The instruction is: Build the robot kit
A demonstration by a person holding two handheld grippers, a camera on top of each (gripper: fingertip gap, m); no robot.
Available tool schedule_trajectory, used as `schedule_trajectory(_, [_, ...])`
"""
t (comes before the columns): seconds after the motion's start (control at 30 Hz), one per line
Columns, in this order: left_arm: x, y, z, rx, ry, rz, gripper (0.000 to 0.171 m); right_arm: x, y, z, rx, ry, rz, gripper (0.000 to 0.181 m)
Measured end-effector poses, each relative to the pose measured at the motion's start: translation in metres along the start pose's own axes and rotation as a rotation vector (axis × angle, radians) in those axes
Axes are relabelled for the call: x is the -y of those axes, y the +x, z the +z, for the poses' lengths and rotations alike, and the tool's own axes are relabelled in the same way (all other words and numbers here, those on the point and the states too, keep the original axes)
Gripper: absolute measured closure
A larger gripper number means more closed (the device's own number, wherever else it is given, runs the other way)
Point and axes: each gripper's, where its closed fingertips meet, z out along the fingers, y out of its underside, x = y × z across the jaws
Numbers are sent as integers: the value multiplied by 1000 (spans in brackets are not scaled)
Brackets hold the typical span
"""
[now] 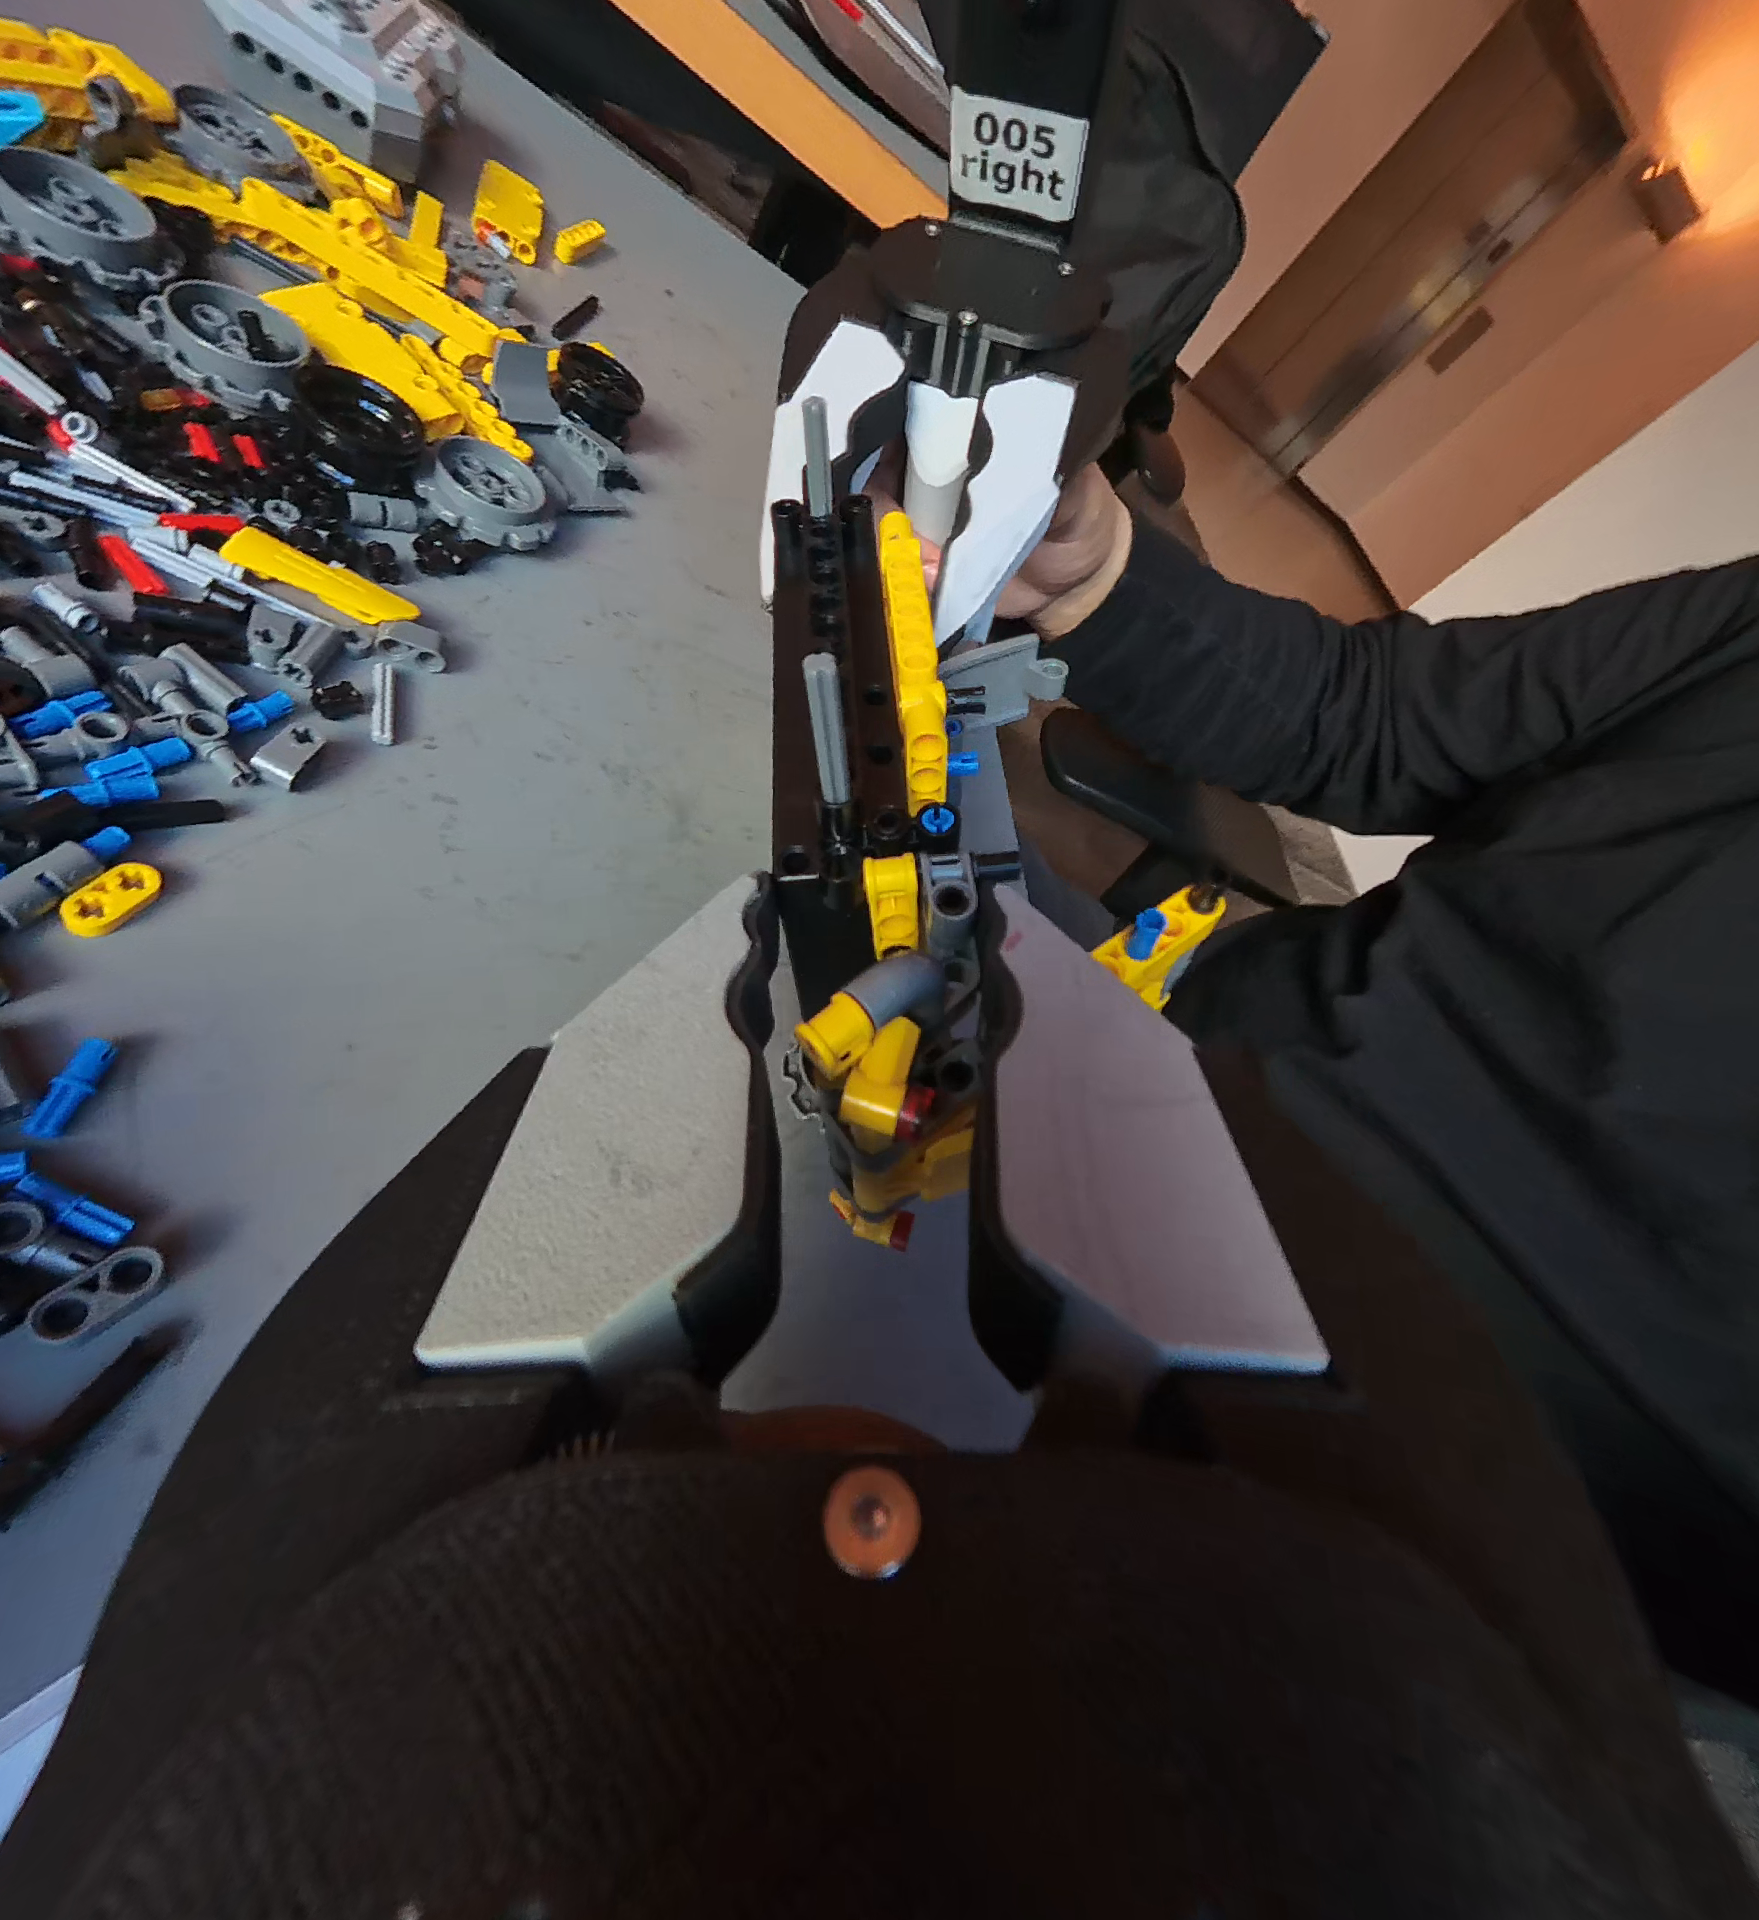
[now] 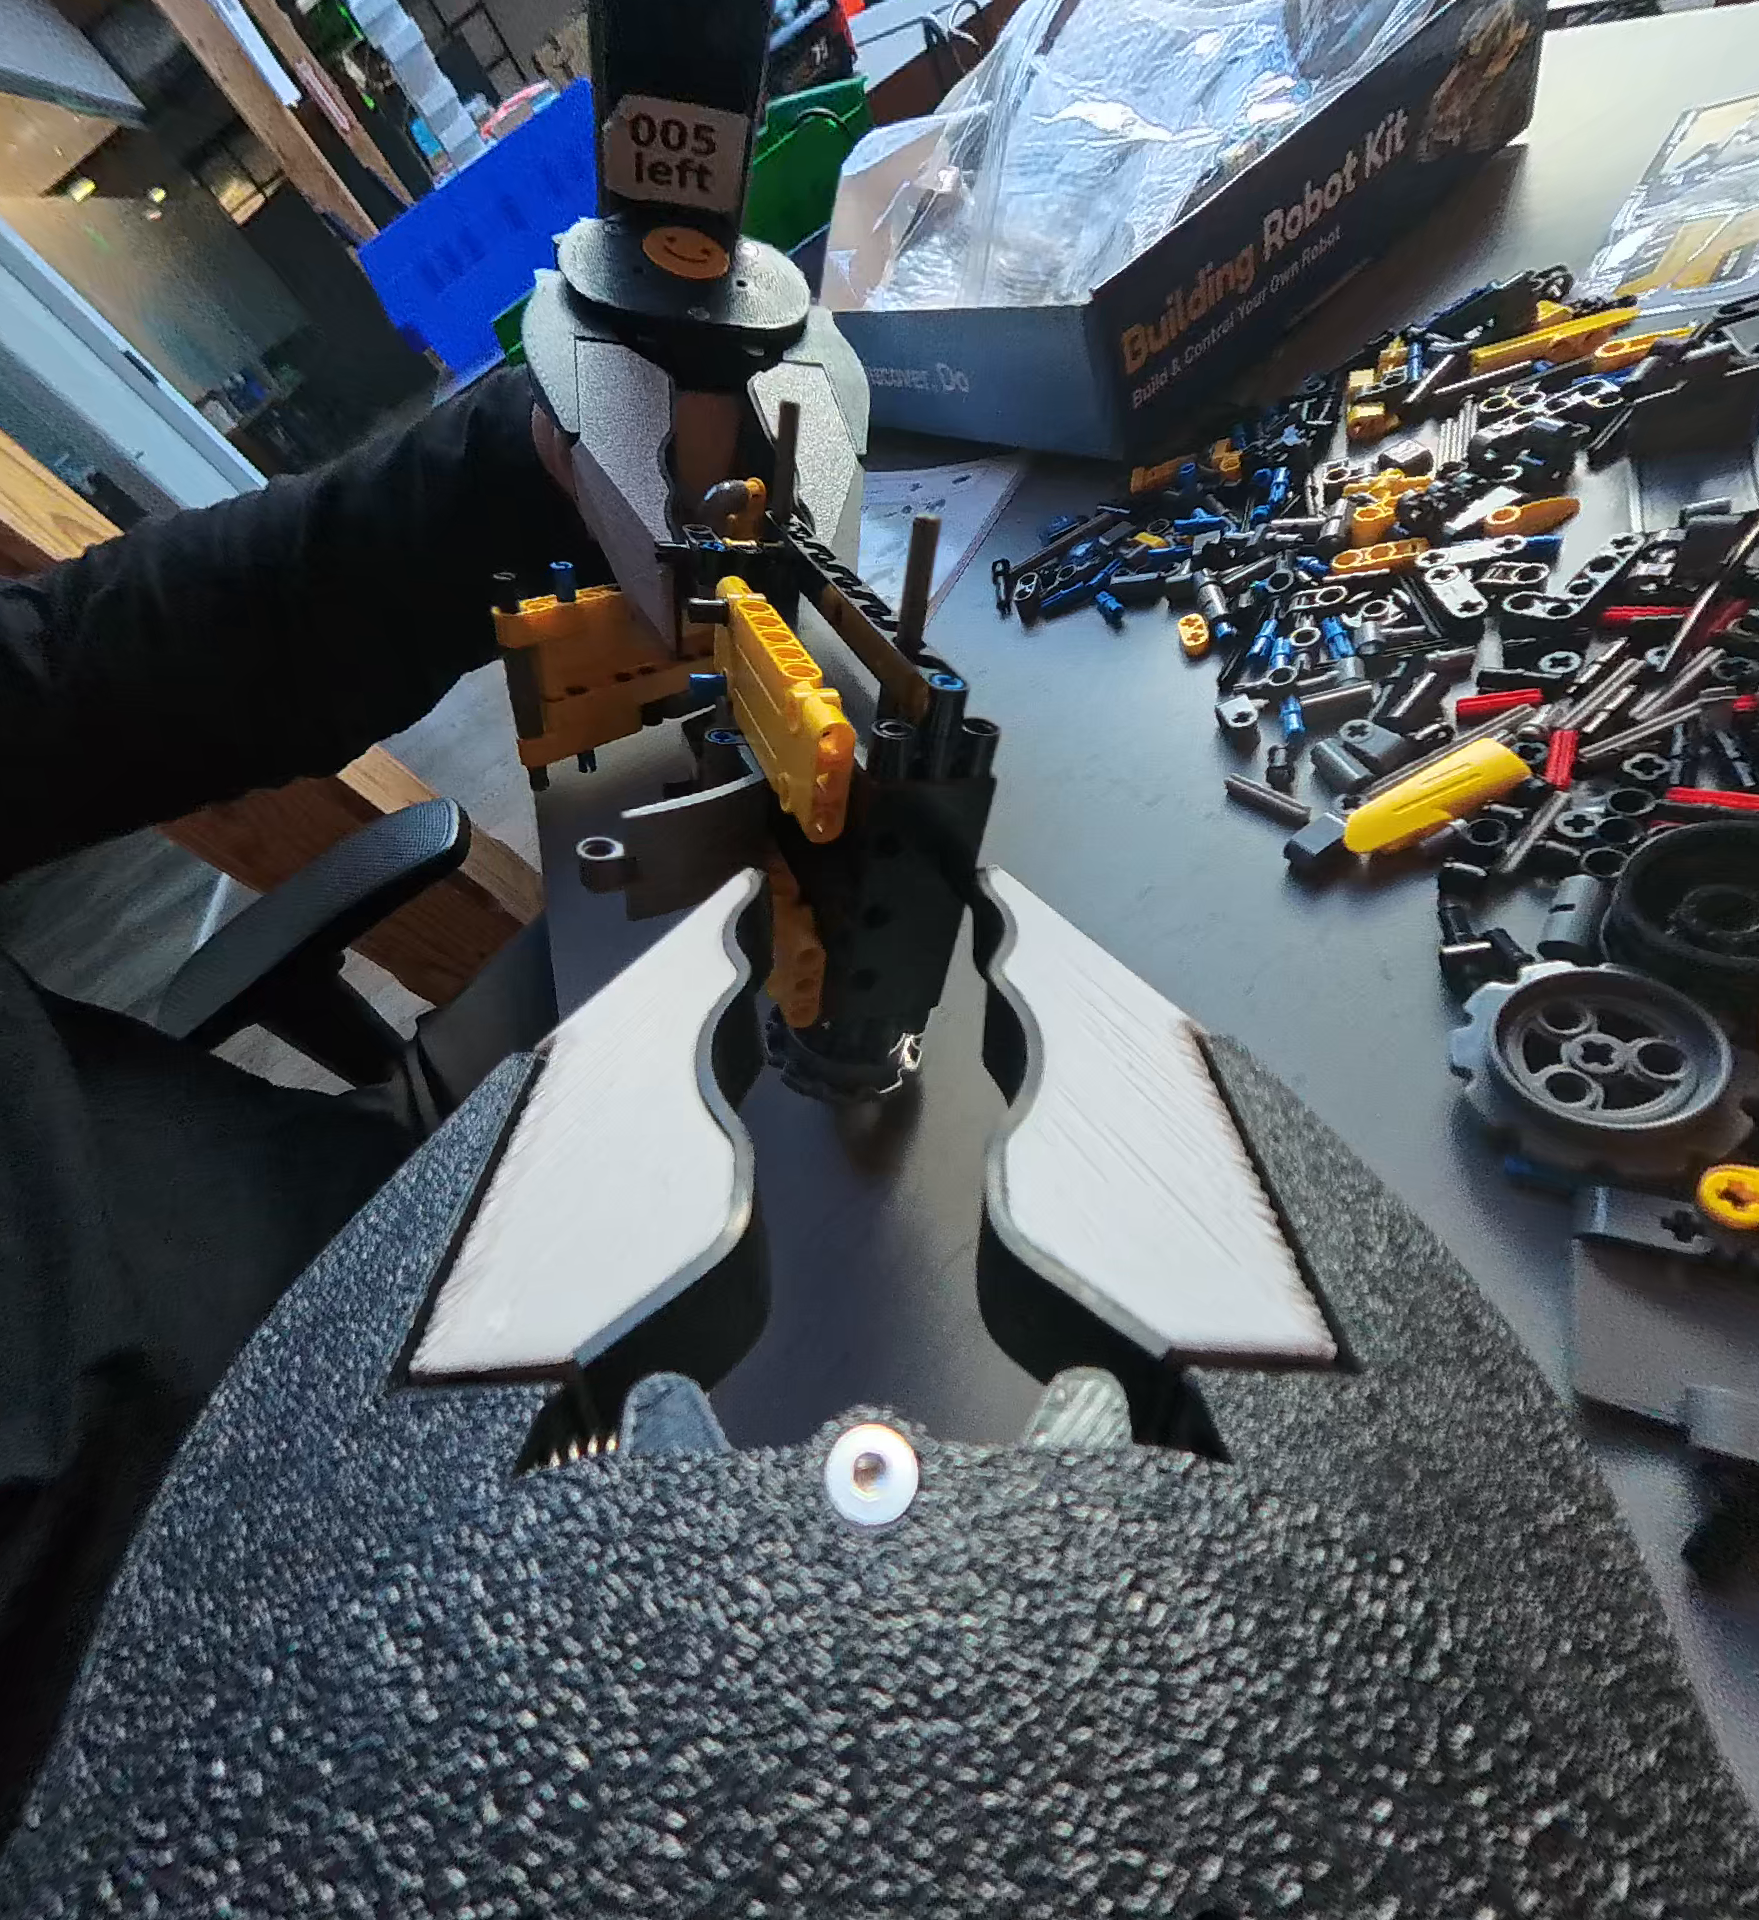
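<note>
Both tools are gripping one partly built black-and-yellow brick assembly [image 1: 870,790] that is hanging in the air between them, over the near edge of the grey desk [image 1: 501,831]. The left hand-held gripper [image 1: 870,935] is clenching the end with the yellow and grey connectors, while the right hand-held gripper [image 2: 870,914] is clenching the opposite black end near a small gear. Grey axles are sticking up from the black beam. A large pile of loose pieces [image 2: 1540,644] is lying well apart on the desk, beside a kit box [image 2: 1218,270] and several grey wheels [image 1: 231,338], so much is appearing unassembled.
</note>
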Motion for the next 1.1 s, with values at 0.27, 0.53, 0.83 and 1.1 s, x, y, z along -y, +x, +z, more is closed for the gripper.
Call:
schedule_trajectory(0.27, [-1, 2, 1, -2, 4, -1, 138, -5, -1, 2, -3, -9, -8, 142])
schedule_trajectory(0.53, [-1, 3, 3, -5, 6, -13, 139, -5, -1, 1, -3, -10, -7, 142])
schedule_trajectory(0.83, [-1, -20, 2, 30, 81, -255, 138, -6, 3, -1, -13, -15, 13, 141])
schedule_trajectory(1.1, [-32, -38, 2, 126, -54, -304, 143, -27, 11, 10, -65, -158, 24, 139])
